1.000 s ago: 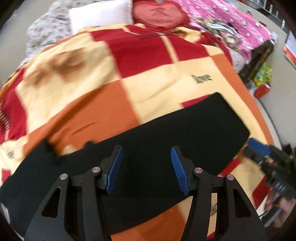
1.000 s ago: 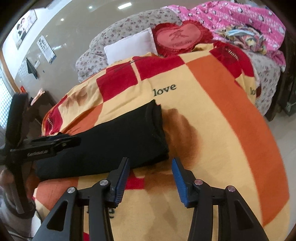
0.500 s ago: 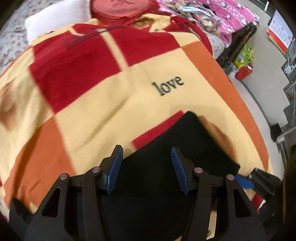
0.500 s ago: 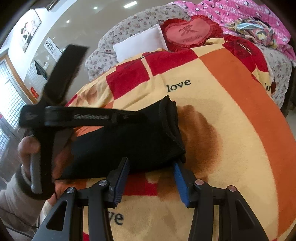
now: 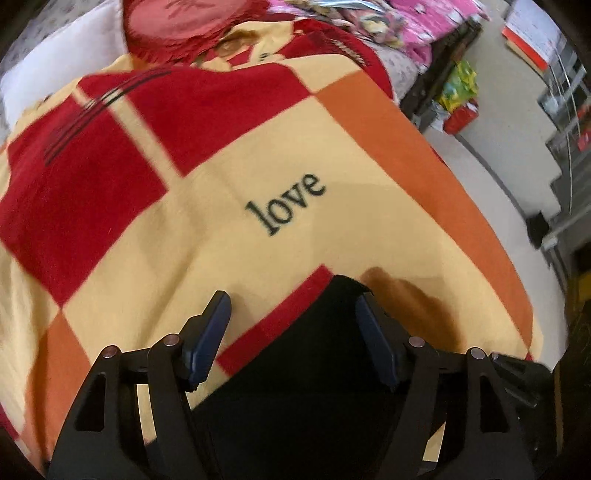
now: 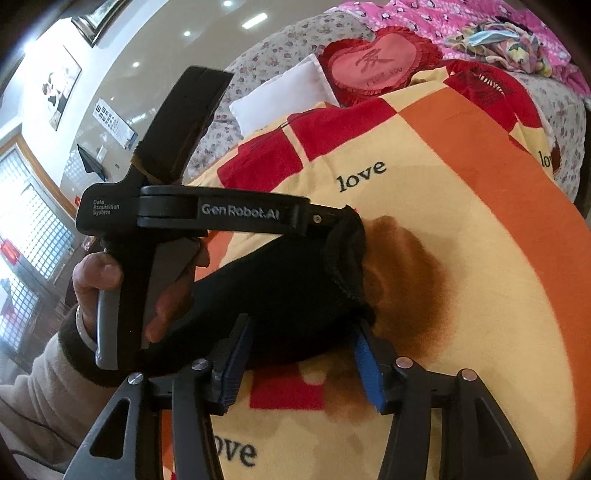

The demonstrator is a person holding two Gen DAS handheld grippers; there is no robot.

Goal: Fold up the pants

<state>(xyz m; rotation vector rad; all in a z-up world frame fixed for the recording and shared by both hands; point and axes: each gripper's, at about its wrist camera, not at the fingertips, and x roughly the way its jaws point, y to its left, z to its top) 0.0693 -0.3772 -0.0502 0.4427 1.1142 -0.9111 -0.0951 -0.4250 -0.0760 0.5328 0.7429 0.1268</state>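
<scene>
Black pants (image 6: 280, 295) lie folded in a long strip on the bed's checked blanket (image 6: 461, 229). Left hand-held gripper (image 5: 293, 332) has just been opening and stands spread over the strip's end. Right hand-held gripper (image 6: 301, 363), also opening, straddles the near edge without pinching it.

A home bedroom, going by the bed (image 6: 461, 240) under a checked red, orange and yellow "love" blanket (image 5: 332, 155), a white pillow (image 6: 284, 99), a red heart-shaped cushion (image 6: 380, 64) and a pink quilt (image 6: 461, 22). Framed picture (image 6: 61, 92) on the wall, barred window (image 6: 22, 229) alongside.
</scene>
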